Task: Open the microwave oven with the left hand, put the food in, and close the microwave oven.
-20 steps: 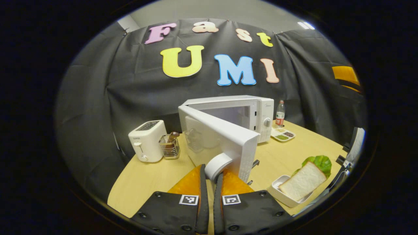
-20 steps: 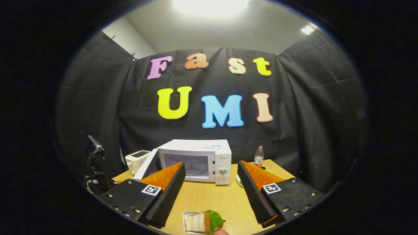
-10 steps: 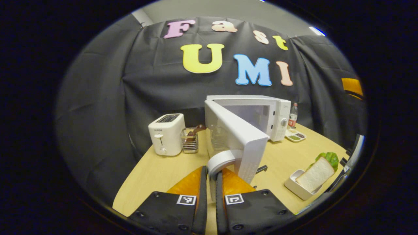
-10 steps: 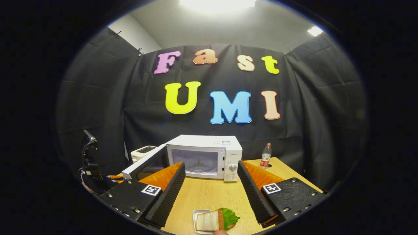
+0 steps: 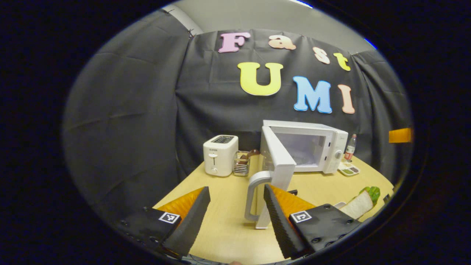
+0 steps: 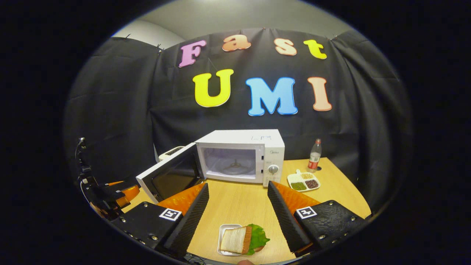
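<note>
On the pale wooden table (image 6: 243,206), against the black cloth wall, a white microwave oven (image 6: 241,156) is standing with its door (image 6: 169,176) swung wide to its left side, showing a dark window pane and a pale cavity with a round turntable (image 6: 232,170) inside. In the left gripper view the door's edge is facing the camera, its curved white handle (image 5: 253,197) lying between the fingers of the left gripper (image 5: 235,213), which are spread wide apart and gripping nothing. A dial (image 6: 273,169) is sitting on the control panel; a small brand mark above it is too small to read.

The food, a sandwich (image 6: 241,239) of white bread with a green lettuce leaf, is lying in a small white dish (image 6: 222,241) near the table's front edge, between the fingers of the right gripper (image 6: 238,213), which are also standing wide open and touching nothing.

A white toaster (image 5: 220,154), its lettering unreadable, is standing left of the oven beside a wire rack (image 5: 242,167). A red-labelled bottle (image 6: 314,161) and a divided tray (image 6: 303,181) are sitting to the oven's right.
</note>
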{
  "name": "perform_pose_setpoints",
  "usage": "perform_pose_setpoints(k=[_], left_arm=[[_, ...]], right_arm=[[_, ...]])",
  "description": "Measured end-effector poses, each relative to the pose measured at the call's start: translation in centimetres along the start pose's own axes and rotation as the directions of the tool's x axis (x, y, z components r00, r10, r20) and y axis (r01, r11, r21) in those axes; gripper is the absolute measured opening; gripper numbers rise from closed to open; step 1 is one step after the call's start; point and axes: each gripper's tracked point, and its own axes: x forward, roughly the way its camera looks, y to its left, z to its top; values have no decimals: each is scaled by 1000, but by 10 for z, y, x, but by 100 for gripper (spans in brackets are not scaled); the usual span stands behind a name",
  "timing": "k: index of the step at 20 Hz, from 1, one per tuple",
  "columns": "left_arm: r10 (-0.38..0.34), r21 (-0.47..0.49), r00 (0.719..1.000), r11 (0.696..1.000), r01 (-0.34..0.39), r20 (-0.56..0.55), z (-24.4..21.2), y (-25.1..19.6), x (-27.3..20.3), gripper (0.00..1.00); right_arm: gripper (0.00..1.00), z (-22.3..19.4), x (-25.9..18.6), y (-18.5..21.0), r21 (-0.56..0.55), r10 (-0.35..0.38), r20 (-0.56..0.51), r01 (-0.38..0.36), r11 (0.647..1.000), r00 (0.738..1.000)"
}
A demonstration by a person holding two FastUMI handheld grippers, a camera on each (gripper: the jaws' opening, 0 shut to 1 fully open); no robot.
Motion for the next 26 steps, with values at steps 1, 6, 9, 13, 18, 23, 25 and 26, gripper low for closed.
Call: perform_pose_setpoints(k=[1,6,9,13,18,23,25,26], left_arm=[[15,2,1000,1000,-15,24,9,-1,-10,94],[36,24,996,999,-38,77,36,-18,-47,96],[46,23,994,999,-48,103,52,-30,-64,96],[64,41,991,997,-69,116,56,-41,-79,94],[98,49,990,993,-104,104,52,-49,-91,99],[136,65,984,987,-144,116,55,-59,-103,99],[153,59,980,985,-161,129,59,-65,-110,96],[160,58,978,984,-169,134,61,-68,-112,95]], right_arm=[[98,-6,1,-3,16,10,-31,-10,1000,999],[98,-51,10,-9,55,77,-185,-68,996,980],[98,-78,13,-13,88,117,-271,-96,991,955],[98,-106,18,-26,94,122,-357,-95,991,926],[98,-136,27,-33,114,165,-459,-127,985,873],[97,-167,26,-33,95,204,-541,-181,979,816],[92,-174,26,-26,138,251,-560,-210,968,790],[90,-177,27,-26,157,265,-569,-213,964,779]])
